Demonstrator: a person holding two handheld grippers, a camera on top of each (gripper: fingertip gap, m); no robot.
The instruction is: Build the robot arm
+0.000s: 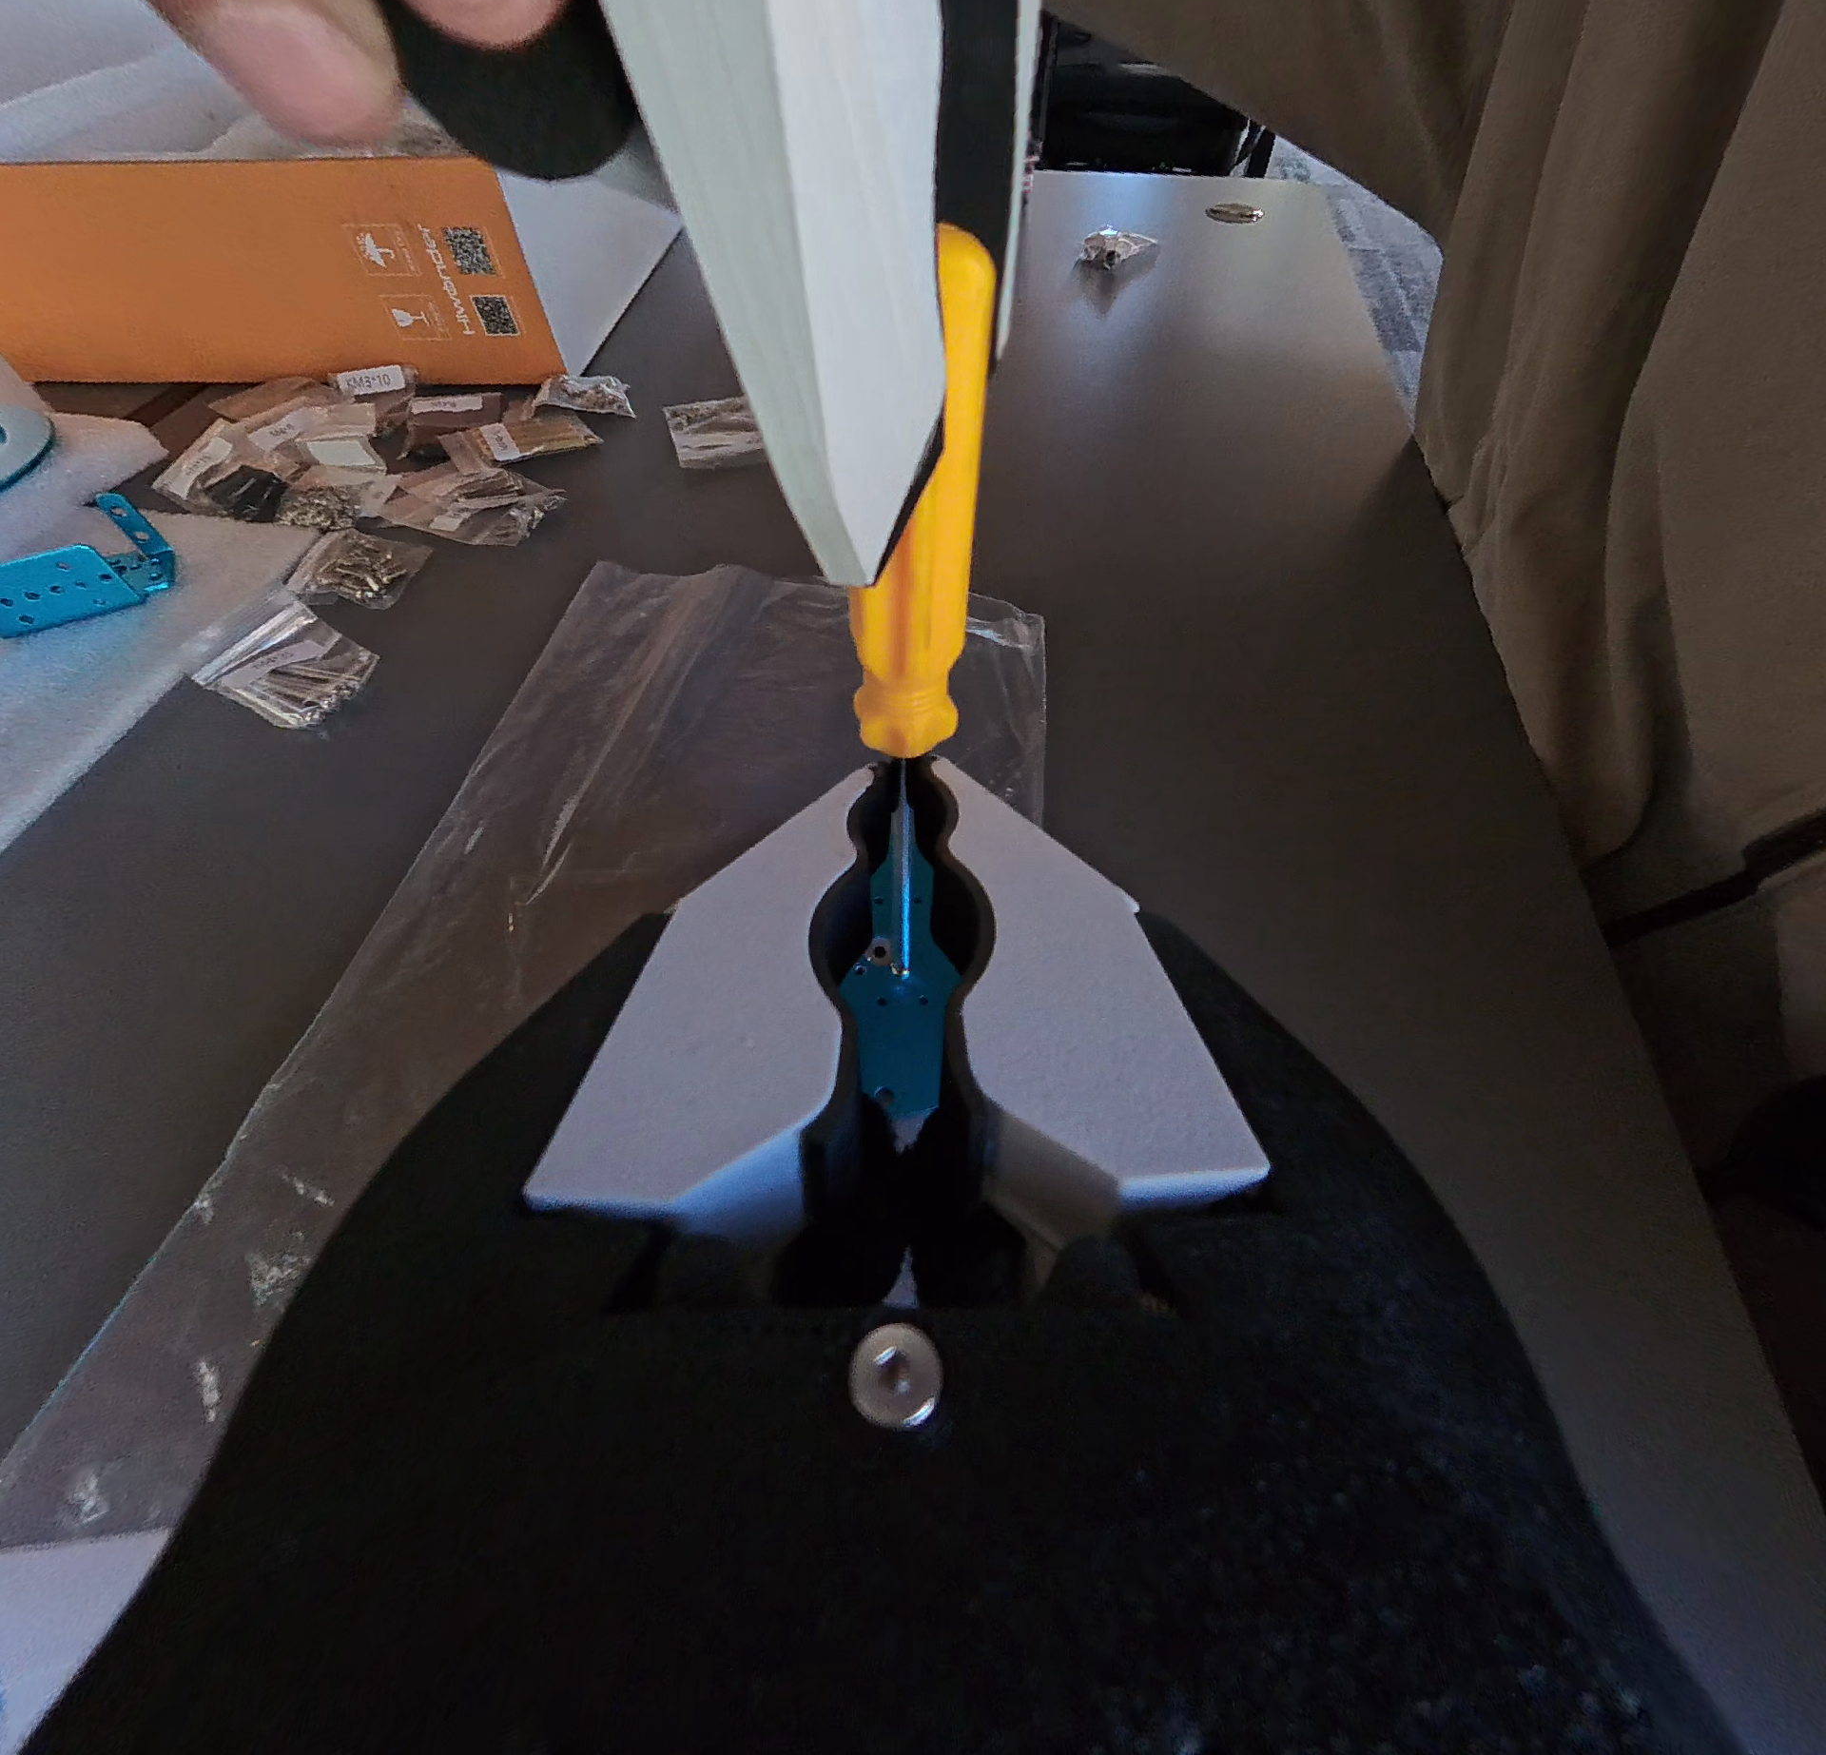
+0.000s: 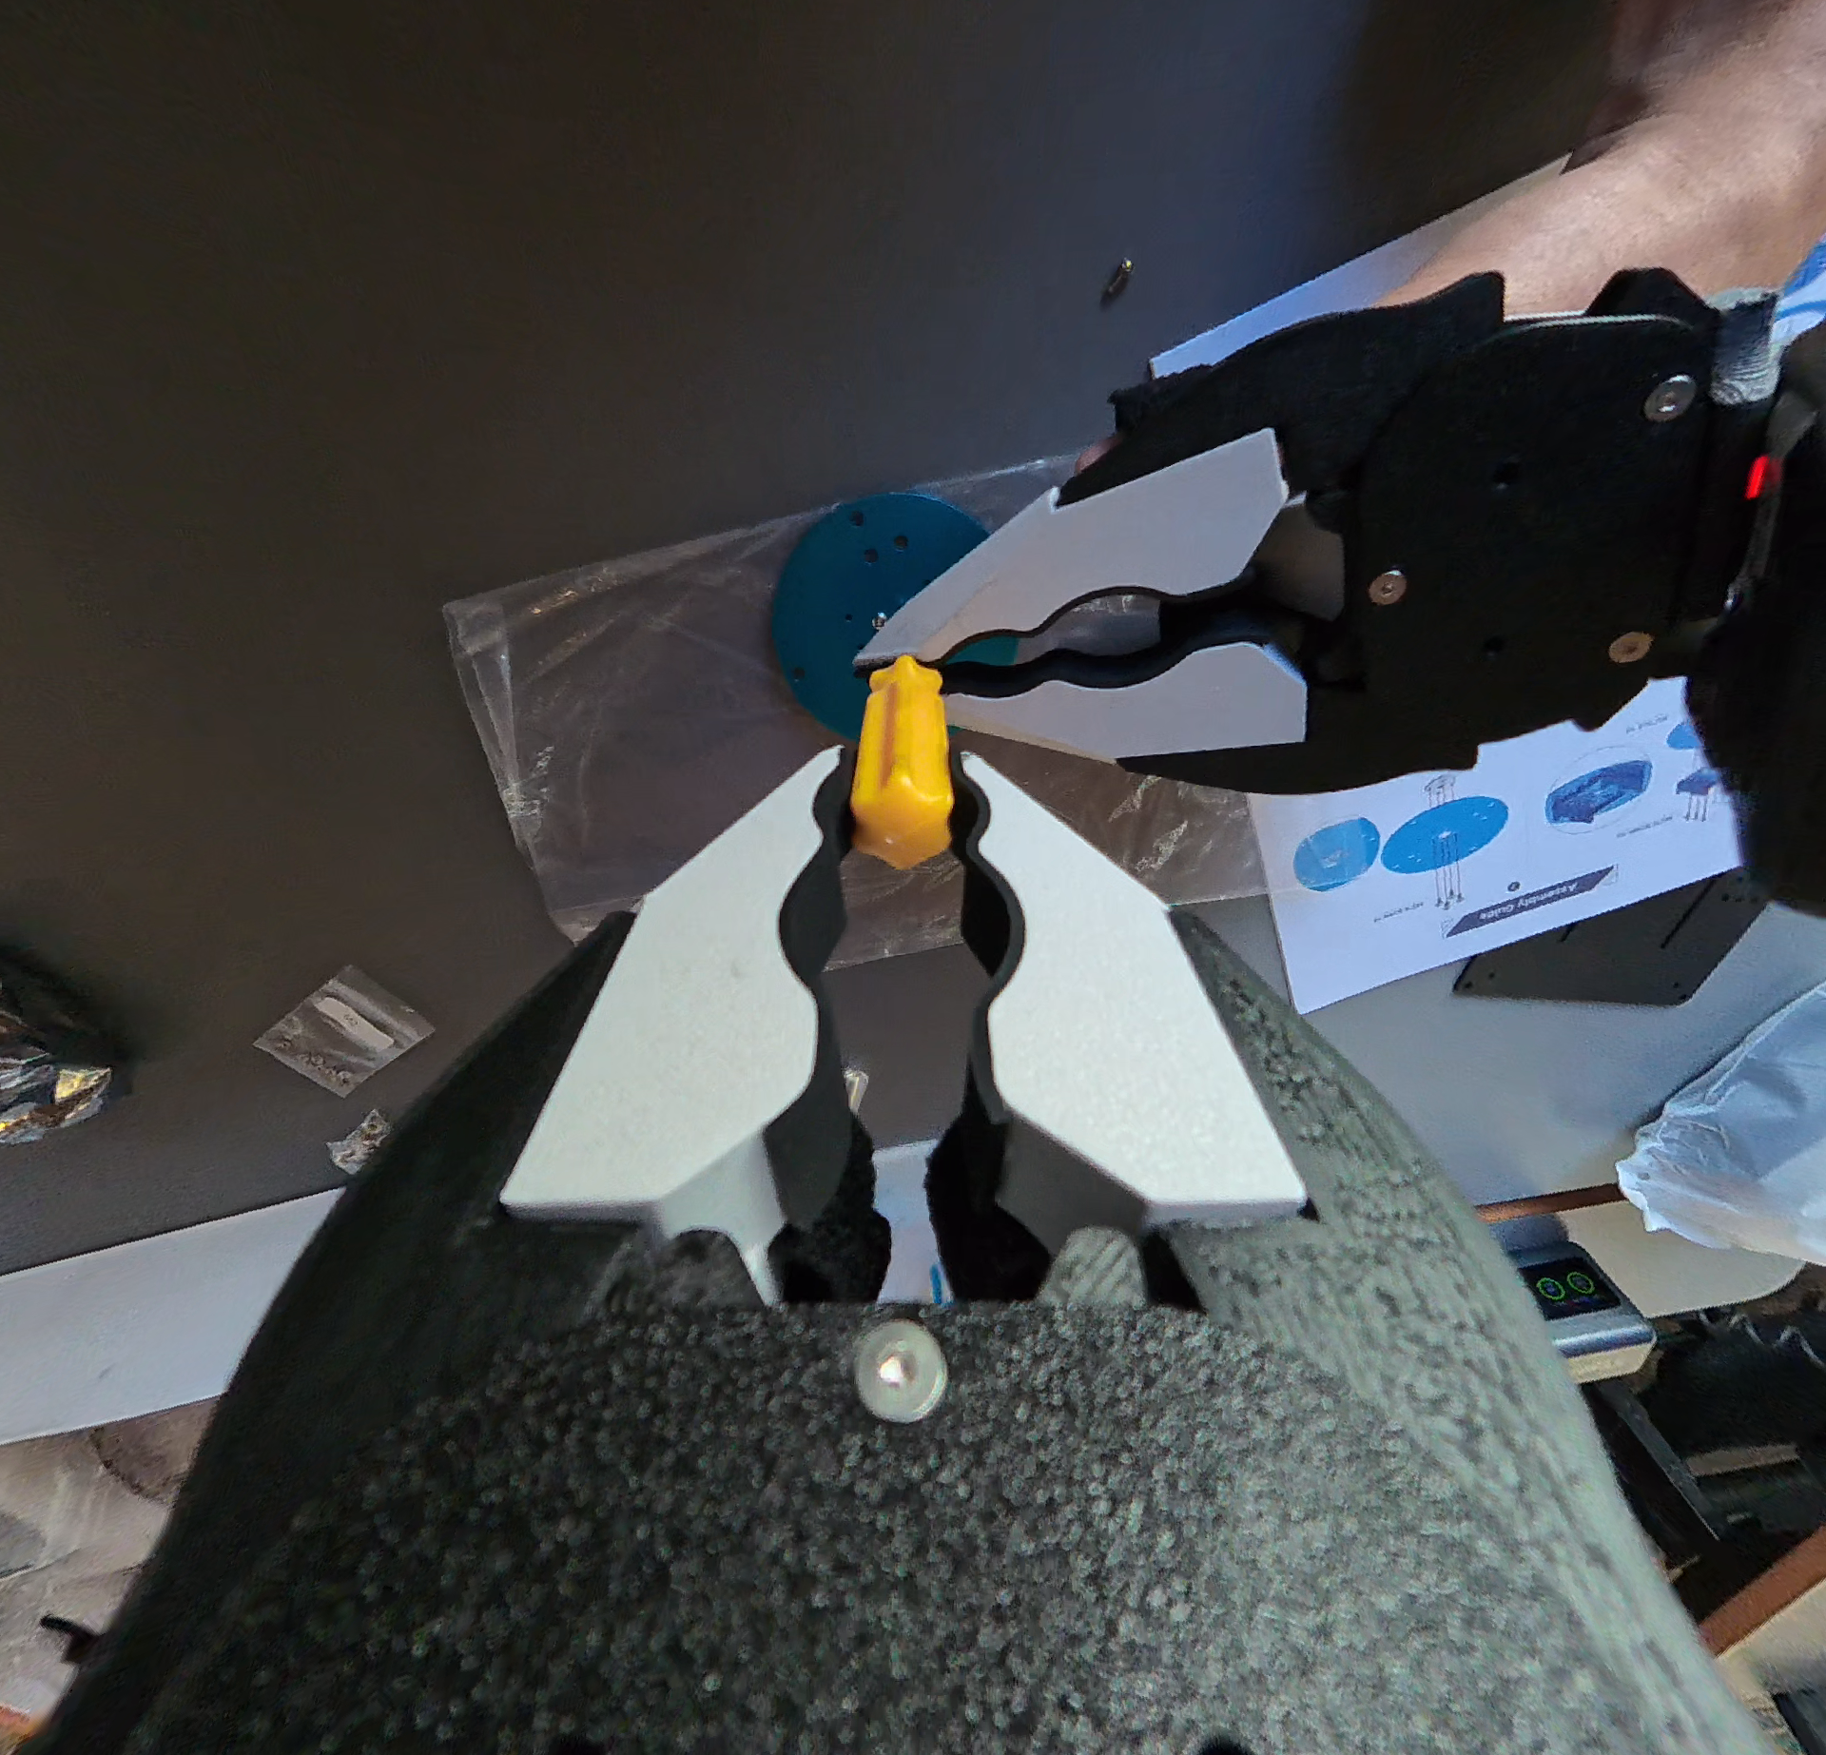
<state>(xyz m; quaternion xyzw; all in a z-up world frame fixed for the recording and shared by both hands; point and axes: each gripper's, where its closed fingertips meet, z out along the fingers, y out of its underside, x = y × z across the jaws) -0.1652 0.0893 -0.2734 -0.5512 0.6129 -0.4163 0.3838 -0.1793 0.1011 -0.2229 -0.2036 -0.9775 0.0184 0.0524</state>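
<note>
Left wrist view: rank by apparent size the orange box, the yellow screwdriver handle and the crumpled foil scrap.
1. orange box, though cut off by the frame edge
2. yellow screwdriver handle, partly hidden by the right gripper
3. crumpled foil scrap, farthest off

Over by the far left edge of the dark table (image 1: pixel 1235 620) lies an orange box (image 1: pixel 247 270), with a scatter of small clear hardware bags (image 1: pixel 395 482) just in front of it and a blue perforated bracket (image 1: pixel 84 571) at the left edge. A clear plastic sheet (image 1: pixel 613 769) is spread mid-table. An illustrated instruction sheet (image 2: pixel 1482 848) lies toward the right side, and beige fabric (image 1: pixel 1630 423) hangs beyond the table's right edge.
</note>
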